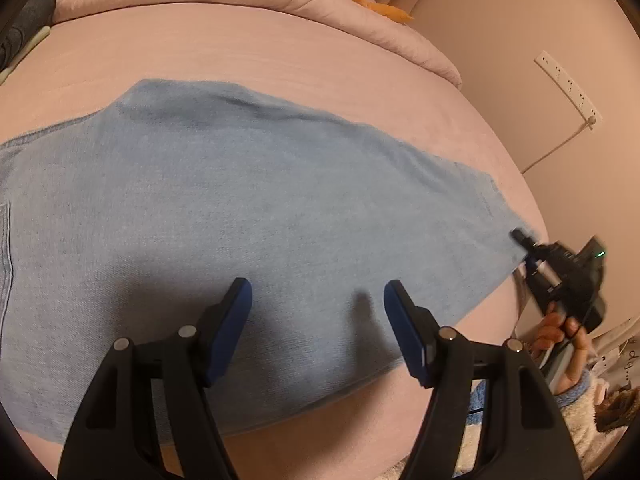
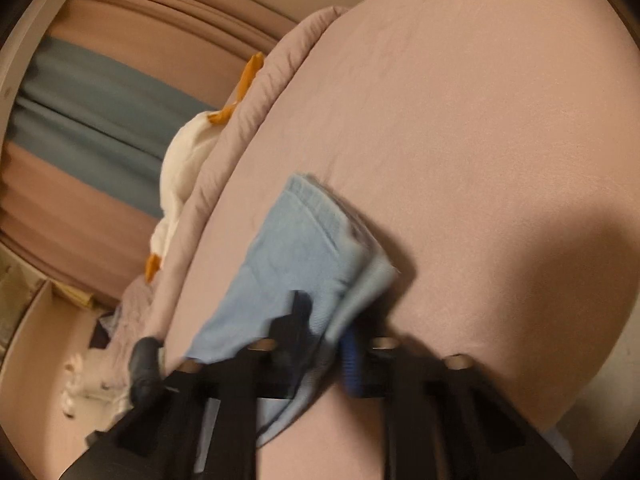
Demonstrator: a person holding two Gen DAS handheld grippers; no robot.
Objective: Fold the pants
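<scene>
Light blue denim pants (image 1: 248, 208) lie flat across the pink bed, waist toward the left, leg hems toward the right. My left gripper (image 1: 318, 300) is open and hovers over the near part of the pants, holding nothing. My right gripper (image 1: 524, 248) shows at the far right, pinching the hem end of the legs. In the right wrist view the right gripper (image 2: 326, 330) is shut on the pants (image 2: 296, 256), whose hem is lifted and bunched between the fingers.
The pink bed sheet (image 1: 280, 52) runs under everything. A folded pink duvet (image 1: 340, 12) and a white plush goose (image 2: 180, 168) lie at the bed's far side. A white power strip (image 1: 568, 84) hangs on the wall at right.
</scene>
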